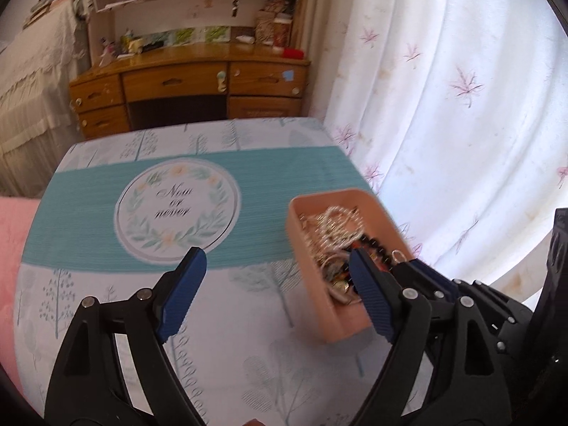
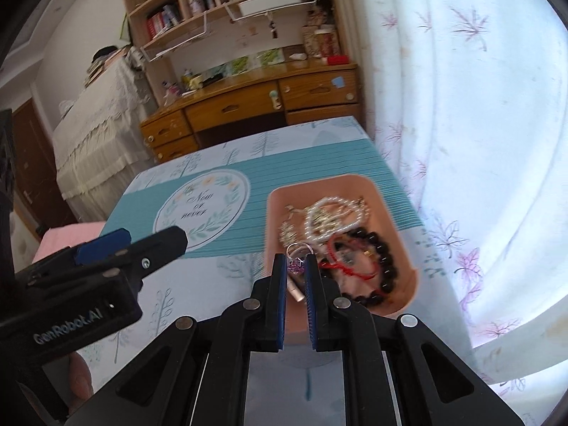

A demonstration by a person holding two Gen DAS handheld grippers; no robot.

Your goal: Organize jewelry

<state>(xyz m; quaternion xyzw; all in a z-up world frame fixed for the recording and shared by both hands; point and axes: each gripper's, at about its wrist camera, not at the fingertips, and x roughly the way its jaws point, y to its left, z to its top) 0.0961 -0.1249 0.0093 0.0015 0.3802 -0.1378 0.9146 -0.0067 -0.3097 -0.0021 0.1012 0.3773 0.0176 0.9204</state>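
While the left tool (image 1: 277, 277) is being held apart beside the pink tray (image 2: 390, 191), a ring (image 2: 297, 252) is being clamped at the right tool (image 2: 296, 266) tips over the tray's near end.

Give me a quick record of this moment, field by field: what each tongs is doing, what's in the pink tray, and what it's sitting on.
left tongs: open, empty, above the table beside the tray
right tongs: closed on a silver ring with a purple stone, over the tray's near end
pink tray: on the table's right side, near the curtain
tray contents: pearl bracelet, black bead bracelet, red cord bracelet, tangled silver pieces
surface: table with teal and white cloth
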